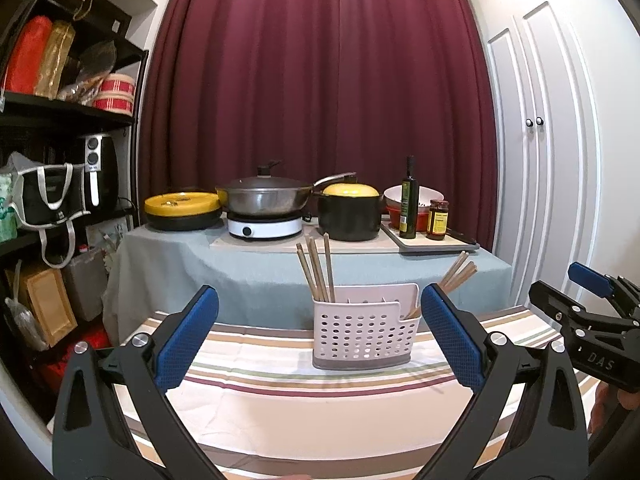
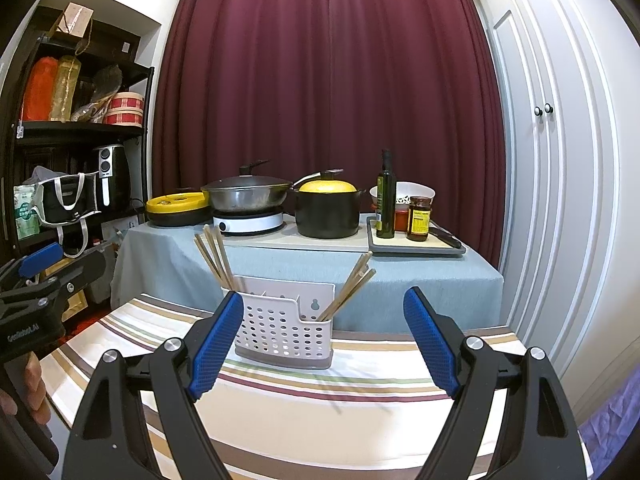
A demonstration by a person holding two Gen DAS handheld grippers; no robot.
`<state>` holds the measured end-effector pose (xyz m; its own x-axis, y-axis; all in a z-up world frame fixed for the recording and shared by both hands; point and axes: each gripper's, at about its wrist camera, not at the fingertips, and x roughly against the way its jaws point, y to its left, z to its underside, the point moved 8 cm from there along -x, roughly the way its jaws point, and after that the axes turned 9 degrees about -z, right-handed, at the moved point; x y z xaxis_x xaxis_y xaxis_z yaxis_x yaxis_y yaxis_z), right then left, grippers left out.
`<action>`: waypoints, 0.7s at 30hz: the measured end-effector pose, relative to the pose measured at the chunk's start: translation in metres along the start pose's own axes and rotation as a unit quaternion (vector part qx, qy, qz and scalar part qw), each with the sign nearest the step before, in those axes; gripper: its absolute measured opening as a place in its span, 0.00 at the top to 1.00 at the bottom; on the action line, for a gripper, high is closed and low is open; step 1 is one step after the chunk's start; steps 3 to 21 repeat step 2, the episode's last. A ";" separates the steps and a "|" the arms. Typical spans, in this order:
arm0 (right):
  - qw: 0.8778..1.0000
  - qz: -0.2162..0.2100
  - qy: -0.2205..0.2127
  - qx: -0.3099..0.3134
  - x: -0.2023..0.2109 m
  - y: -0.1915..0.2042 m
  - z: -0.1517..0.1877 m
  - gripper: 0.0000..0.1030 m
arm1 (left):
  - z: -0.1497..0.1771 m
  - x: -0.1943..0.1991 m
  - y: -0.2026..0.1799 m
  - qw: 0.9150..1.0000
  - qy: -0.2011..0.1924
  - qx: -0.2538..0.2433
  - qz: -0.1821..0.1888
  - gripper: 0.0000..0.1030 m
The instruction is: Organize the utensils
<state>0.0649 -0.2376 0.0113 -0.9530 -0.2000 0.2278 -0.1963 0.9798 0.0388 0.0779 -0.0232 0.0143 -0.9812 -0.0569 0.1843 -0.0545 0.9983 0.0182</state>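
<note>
"DAS" on right hand-held gripper point(image 1: 592, 280)

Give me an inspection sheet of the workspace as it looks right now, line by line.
Surface: striped tablecloth on the near table, bare apart from the caddy.
Job's things: white perforated utensil caddy upright; chopsticks lean in its left compartment, more chopsticks in its right.
Clutter: nothing seen on the near table.
Grippers: left gripper open and empty; right gripper open and empty, both short of the caddy.
Cables: nothing seen on the near table.
Surroundings: back table with wok on a hotplate, black pot, oil bottle, jar; maroon curtain; shelves at left.
</note>
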 end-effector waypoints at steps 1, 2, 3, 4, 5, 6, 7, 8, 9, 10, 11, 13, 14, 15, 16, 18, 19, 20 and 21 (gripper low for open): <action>1.000 0.001 0.001 -0.001 -0.001 -0.001 0.001 0.23 | 0.002 -0.004 0.000 1.000 0.004 0.000 0.000 0.04; 1.000 0.002 0.004 -0.002 -0.003 -0.003 0.003 0.22 | 0.004 -0.006 0.000 1.000 0.007 0.000 0.001 0.04; 1.000 0.002 0.004 -0.002 -0.003 -0.003 0.003 0.22 | 0.004 -0.006 0.000 1.000 0.007 0.000 0.001 0.04; 1.000 0.002 0.004 -0.002 -0.003 -0.003 0.003 0.22 | 0.004 -0.006 0.000 1.000 0.007 0.000 0.001 0.04; 1.000 0.002 0.004 -0.002 -0.003 -0.003 0.003 0.22 | 0.004 -0.006 0.000 1.000 0.007 0.000 0.001 0.04; 1.000 0.002 0.004 -0.002 -0.003 -0.003 0.003 0.22 | 0.004 -0.006 0.000 1.000 0.007 0.000 0.001 0.04; 1.000 0.002 0.004 -0.002 -0.003 -0.003 0.003 0.22 | 0.004 -0.006 0.000 1.000 0.007 0.000 0.001 0.04; 1.000 0.002 0.004 -0.002 -0.003 -0.003 0.003 0.22 | 0.004 -0.006 0.000 1.000 0.007 0.000 0.001 0.04; 1.000 0.002 0.004 -0.002 -0.003 -0.003 0.003 0.22 | 0.004 -0.006 0.000 1.000 0.007 0.000 0.001 0.04; 1.000 0.002 0.004 -0.002 -0.003 -0.003 0.003 0.22 | 0.004 -0.006 0.000 1.000 0.007 0.000 0.001 0.04; 1.000 0.002 0.004 -0.002 -0.003 -0.003 0.003 0.22 | 0.004 -0.006 0.000 1.000 0.007 0.000 0.001 0.04; 1.000 0.002 0.004 -0.002 -0.003 -0.003 0.003 0.22 | 0.004 -0.006 0.000 1.000 0.007 0.000 0.001 0.04; 1.000 0.002 0.004 -0.002 -0.003 -0.003 0.003 0.22 | 0.004 -0.006 0.000 1.000 0.007 0.000 0.001 0.04; 1.000 0.002 0.004 -0.002 -0.003 -0.003 0.003 0.22 | 0.004 -0.006 0.000 1.000 0.007 0.000 0.001 0.04; 1.000 0.002 0.004 -0.002 -0.003 -0.003 0.003 0.22 | 0.004 -0.006 0.000 1.000 0.007 0.000 0.001 0.04; 1.000 0.002 0.004 -0.002 -0.003 -0.003 0.003 0.22 | 0.004 -0.006 0.000 1.000 0.007 0.000 0.001 0.04; 1.000 0.002 0.004 -0.002 -0.003 -0.003 0.003 0.22 | 0.004 -0.006 0.000 1.000 0.007 0.000 0.001 0.04; 1.000 0.002 0.004 -0.002 -0.003 -0.003 0.003 0.22 | 0.004 -0.006 0.000 1.000 0.007 0.000 0.001 0.04; 1.000 0.002 0.004 -0.002 -0.003 -0.003 0.003 0.22 | 0.004 -0.006 0.000 1.000 0.007 0.000 0.001 0.04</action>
